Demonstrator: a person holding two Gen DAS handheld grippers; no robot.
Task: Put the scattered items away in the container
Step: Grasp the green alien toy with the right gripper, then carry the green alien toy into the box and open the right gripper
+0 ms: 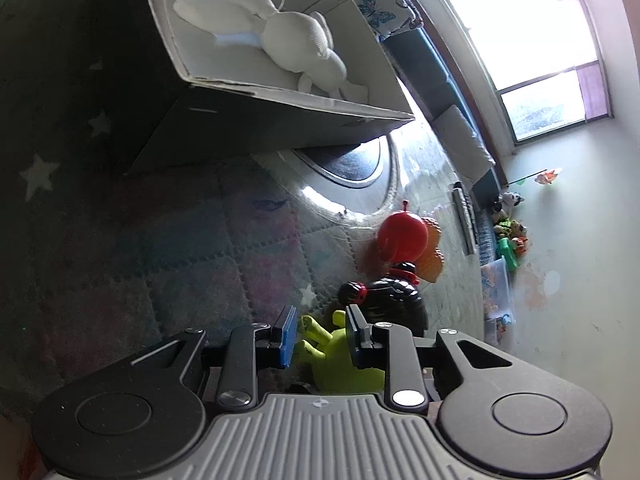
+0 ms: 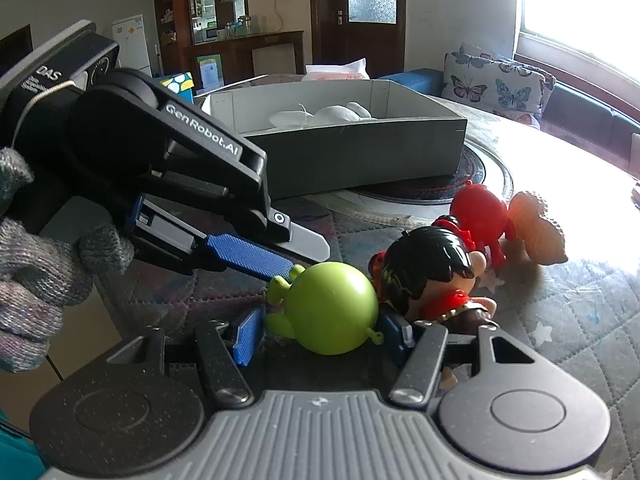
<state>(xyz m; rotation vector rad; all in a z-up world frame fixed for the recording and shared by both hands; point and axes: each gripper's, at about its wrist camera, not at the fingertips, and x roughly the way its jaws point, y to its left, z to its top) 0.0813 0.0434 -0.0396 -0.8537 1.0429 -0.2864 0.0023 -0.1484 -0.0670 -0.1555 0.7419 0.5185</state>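
Right wrist view: both grippers crowd the green toy (image 2: 332,308) on the near table. The right gripper (image 2: 320,330) straddles it, unclenched; the left gripper (image 2: 296,258) brackets its leg, unclenched. A two-sided squeeze could squirt it into the doll (image 2: 428,276), away from the box (image 2: 360,156).

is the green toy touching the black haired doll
Touching. In the right wrist view the green toy presses against the black haired doll with no gap between them; the right claw straddles the green toy.
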